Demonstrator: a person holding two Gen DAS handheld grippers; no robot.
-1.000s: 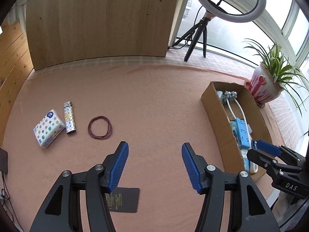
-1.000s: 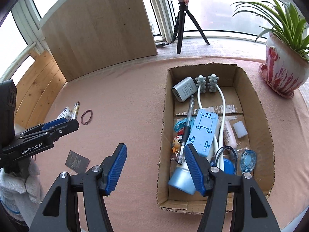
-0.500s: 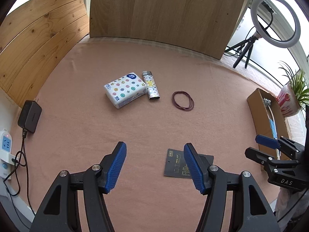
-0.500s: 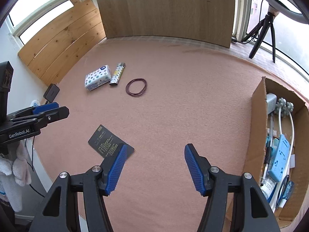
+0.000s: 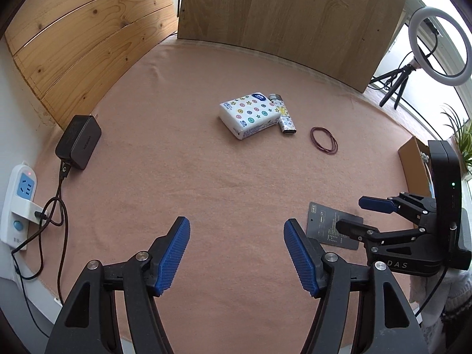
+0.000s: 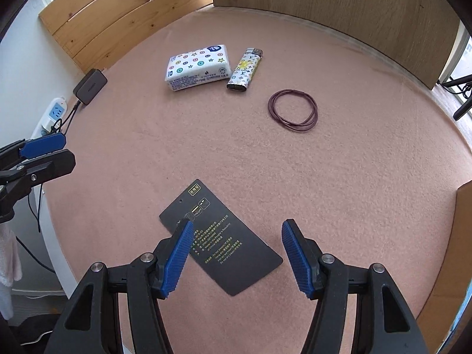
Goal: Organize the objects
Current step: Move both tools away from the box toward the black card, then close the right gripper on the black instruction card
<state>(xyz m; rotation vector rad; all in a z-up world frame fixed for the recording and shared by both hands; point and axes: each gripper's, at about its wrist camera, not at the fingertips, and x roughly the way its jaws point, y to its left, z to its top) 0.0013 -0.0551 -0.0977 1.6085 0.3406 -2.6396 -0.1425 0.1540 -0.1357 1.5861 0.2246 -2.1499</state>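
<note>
A black card (image 6: 224, 242) lies flat on the pink mat, just ahead of my right gripper (image 6: 234, 253), which is open and empty above it. The card also shows in the left wrist view (image 5: 327, 230). A patterned tissue pack (image 6: 197, 66), a patterned lighter (image 6: 244, 70) and a dark red rubber band loop (image 6: 293, 110) lie farther back. My left gripper (image 5: 236, 255) is open and empty over bare mat, with the tissue pack (image 5: 250, 115), lighter (image 5: 283, 118) and band (image 5: 324, 140) beyond it.
A cardboard box (image 5: 413, 162) stands at the right edge, partly hidden by the right gripper body. A black charger (image 5: 78, 141) and a white power strip (image 5: 17, 200) sit at the left edge. Wooden boards (image 5: 280, 14) line the back. A ring light (image 5: 436, 41) stands far right.
Both grippers have swung left, away from the box of items, and now face the loose objects. The right gripper has come down close over the black card. Both stay open.
</note>
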